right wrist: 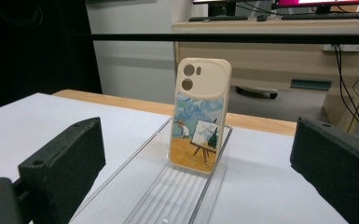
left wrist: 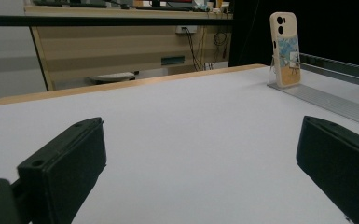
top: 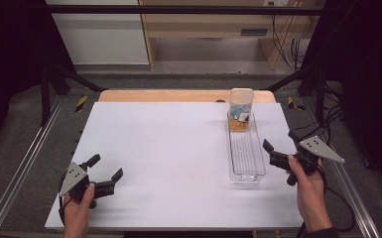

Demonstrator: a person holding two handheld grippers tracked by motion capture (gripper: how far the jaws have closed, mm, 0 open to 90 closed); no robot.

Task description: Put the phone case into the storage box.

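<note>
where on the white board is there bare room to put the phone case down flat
Widest bare patch: the white board between the left tongs and the clear tray. The strip between the tray and the right tongs is narrow. The phone case stands at the tray's far end.

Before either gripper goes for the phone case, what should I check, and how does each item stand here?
1. Right gripper open: ok.
2. Left gripper open: ok.
3. Phone case stands upright at the far end of the clear tray: ok.
4. Right gripper faces the case, path free: ok.
5. White table bare between grippers: ok.
6. How firmly the case sits in the tray: cannot tell.
</note>
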